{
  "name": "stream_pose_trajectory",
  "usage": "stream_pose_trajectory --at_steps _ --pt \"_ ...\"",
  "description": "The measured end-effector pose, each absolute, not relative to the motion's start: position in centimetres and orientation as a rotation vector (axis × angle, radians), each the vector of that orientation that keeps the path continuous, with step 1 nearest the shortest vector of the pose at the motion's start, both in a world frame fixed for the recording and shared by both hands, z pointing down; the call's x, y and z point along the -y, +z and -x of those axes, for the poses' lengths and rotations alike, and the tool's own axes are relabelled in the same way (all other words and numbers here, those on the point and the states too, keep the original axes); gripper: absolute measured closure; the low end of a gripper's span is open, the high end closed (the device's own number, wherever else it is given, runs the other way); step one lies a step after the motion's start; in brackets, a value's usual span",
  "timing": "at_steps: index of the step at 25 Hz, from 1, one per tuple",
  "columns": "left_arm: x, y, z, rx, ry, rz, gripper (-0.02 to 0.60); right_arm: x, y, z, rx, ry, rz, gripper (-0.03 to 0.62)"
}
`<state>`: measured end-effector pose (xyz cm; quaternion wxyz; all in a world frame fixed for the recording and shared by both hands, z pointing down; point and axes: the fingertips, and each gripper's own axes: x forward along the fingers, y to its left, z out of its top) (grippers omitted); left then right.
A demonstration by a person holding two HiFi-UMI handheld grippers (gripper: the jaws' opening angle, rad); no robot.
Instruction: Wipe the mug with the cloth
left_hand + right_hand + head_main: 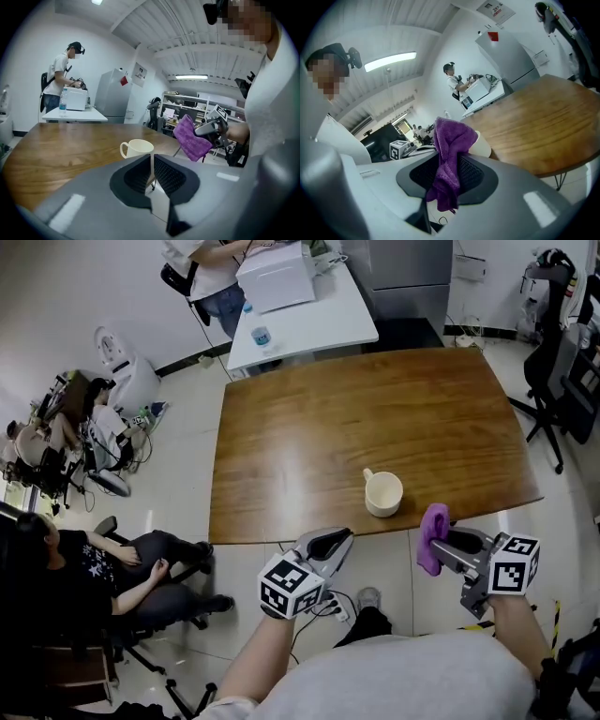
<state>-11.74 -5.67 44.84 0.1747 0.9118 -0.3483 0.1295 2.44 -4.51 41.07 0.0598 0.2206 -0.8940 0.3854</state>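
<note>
A cream mug (383, 492) stands upright near the front edge of the brown wooden table (309, 427), its handle toward the left. It also shows in the left gripper view as the mug (137, 148) just beyond my jaws. My left gripper (330, 542) is shut and empty, off the table's front edge, left of the mug. My right gripper (448, 538) is shut on a purple cloth (432, 537), which hangs from its jaws off the table edge, right of the mug. The cloth (449, 159) drapes over the jaws and partly hides the mug (482, 145).
A white table (305, 320) with a white box (277, 276) and a water bottle (262, 337) stands beyond the wooden table, with a person (208, 273) beside it. Another person (103, 563) sits at the left. Black office chairs (562, 362) stand at the right.
</note>
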Motion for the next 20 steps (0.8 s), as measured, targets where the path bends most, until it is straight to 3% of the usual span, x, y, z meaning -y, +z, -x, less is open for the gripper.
stream_pose_trajectory --at_steps 13,17,20 --pt "12.9 52.3 8.9 0.692 0.560 -2.721 0.365 13.6 44.8 -1.8 2.633 1.256 -0.762 0.473" --pt "13.4 52.1 8.0 0.685 0.523 -2.695 0.321 14.2 45.9 -2.1 2.613 1.295 -0.701 0.473" --pt "14.0 51.9 7.5 0.680 0.511 -2.694 0.321 15.3 45.9 -2.4 2.618 1.286 -0.676 0.473"
